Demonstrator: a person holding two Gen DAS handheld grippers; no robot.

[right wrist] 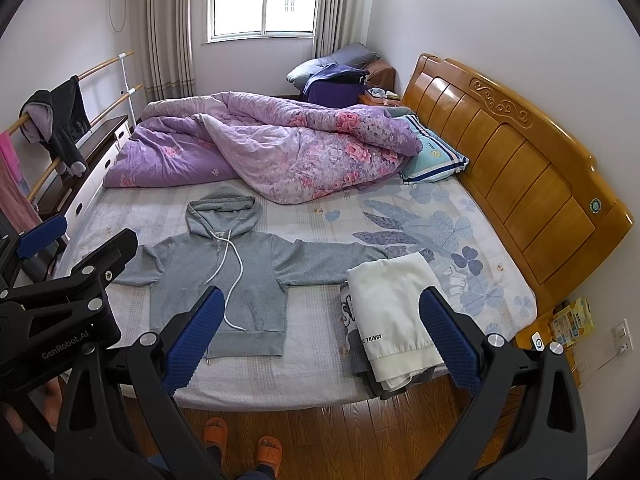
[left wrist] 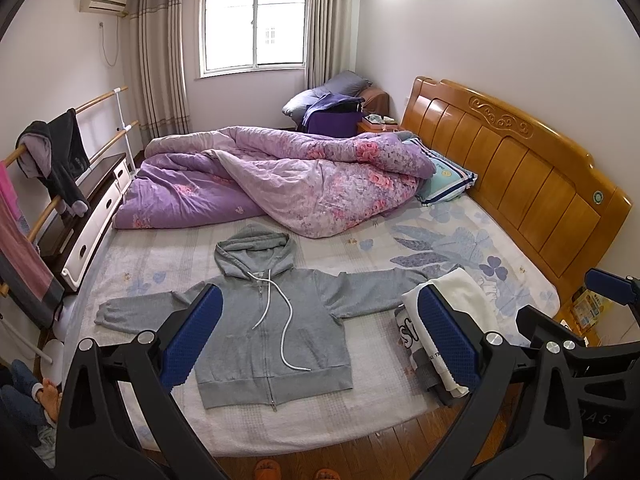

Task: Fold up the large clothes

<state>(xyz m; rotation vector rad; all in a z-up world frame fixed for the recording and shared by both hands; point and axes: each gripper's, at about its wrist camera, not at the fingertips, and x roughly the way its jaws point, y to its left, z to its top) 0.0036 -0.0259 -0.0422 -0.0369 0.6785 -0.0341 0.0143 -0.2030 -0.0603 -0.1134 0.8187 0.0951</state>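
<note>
Hoodie (left wrist: 272, 320) lay flat near the bed (left wrist: 304, 424) edge, sleeves spread crosswise, hood away. Left gripper (left wrist: 320, 344) hung nearer, right gripper (right wrist: 320, 340) beside; both jaws apart, empty.

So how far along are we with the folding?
Done: a stack of folded clothes sits at the bed's near right corner. In hand: nothing; the left hand-held gripper and right hand-held gripper are both open, above the bed. Left: the grey hoodie lies flat, zipped, sleeves spread, not yet folded.
</note>
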